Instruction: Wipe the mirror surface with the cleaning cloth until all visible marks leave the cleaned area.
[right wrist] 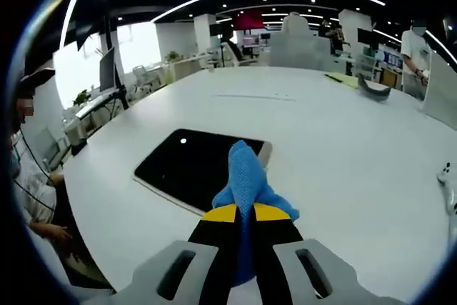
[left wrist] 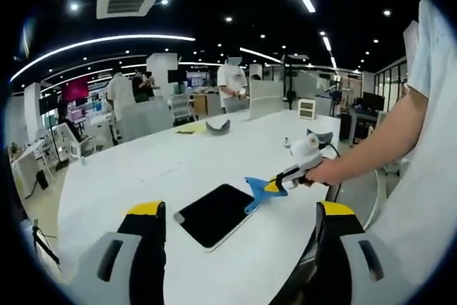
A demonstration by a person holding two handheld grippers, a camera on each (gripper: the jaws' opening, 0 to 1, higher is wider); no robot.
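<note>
In the right gripper view, my right gripper [right wrist: 241, 213] rises from the bottom centre, its yellow-tipped jaws clamped together on a blue cloth [right wrist: 246, 175]. The cloth bunches up past the tips and its free end touches the near right edge of the mirror [right wrist: 193, 166], a dark, flat, rounded rectangle lying at centre left on the white table [right wrist: 343, 148]. In the left gripper view, my left gripper [left wrist: 239, 223] stands at the bottom with jaws wide apart, holding nothing; the mirror [left wrist: 214, 213] lies between and just beyond them, with the cloth [left wrist: 255, 192] at its upper right edge. I judge the cloth soft, light and floppy, best held bunched near its middle; the mirror looks thin, slick and breakable, likely to slide under a wipe. I can read no brand, label or writing.
</note>
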